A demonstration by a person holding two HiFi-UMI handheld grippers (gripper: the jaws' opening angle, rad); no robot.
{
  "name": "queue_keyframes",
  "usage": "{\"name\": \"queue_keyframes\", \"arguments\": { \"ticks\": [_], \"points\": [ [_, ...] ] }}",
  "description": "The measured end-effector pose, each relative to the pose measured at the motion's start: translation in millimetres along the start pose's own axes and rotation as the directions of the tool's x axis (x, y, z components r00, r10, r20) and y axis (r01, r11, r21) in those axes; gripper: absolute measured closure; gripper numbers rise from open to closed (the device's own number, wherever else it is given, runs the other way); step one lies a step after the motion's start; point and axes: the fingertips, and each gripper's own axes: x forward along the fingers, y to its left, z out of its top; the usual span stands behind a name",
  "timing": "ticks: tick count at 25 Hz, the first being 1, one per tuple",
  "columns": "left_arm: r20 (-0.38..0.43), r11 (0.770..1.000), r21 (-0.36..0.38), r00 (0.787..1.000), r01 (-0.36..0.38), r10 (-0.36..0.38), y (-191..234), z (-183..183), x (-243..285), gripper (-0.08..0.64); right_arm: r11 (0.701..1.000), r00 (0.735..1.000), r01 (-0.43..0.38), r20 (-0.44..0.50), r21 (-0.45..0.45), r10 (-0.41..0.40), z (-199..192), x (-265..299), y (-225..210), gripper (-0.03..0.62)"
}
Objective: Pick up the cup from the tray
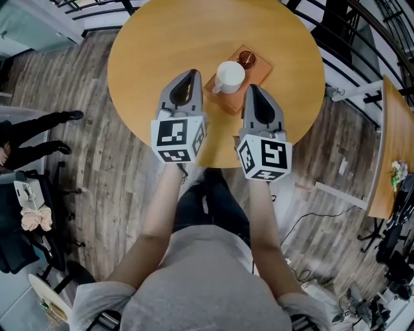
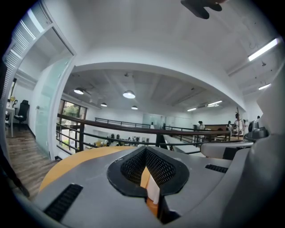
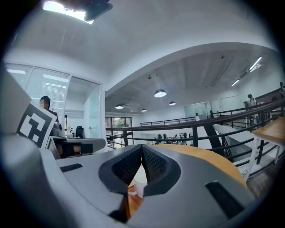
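A white cup [image 1: 229, 76] stands on a small wooden tray [image 1: 260, 68] on the round wooden table [image 1: 155, 39]. Behind the cup on the tray sits a small dark brown round thing [image 1: 246, 59]. My left gripper [image 1: 189, 74] hovers just left of the cup, shut and empty. My right gripper [image 1: 253, 88] is just right of the tray's near corner, also shut with nothing in it. In the left gripper view the jaw tips [image 2: 145, 149] meet, and a sliver of the cup [image 2: 153, 189] shows below them. The right gripper view shows its tips [image 3: 141, 147] touching, with the cup [image 3: 139, 187] below.
A seated person's legs [image 1: 39, 132] reach in at the left, beside a chair [image 1: 26, 226]. Another wooden table [image 1: 390, 155] stands at the right, with cables on the floor near it. A dark railing [image 1: 97, 10] runs beyond the table's far edge.
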Motion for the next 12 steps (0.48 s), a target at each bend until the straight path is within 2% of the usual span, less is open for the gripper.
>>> {"name": "queue_keyframes", "arguments": {
  "ticks": [12],
  "points": [
    [-0.018,1.0,0.007,0.999,-0.03,0.03,5.0,-17.8,17.7,0.554,0.993,0.991,-0.112,-0.069,0.046,0.115,-48.7,17.1,8.4,0.586]
  ]
}}
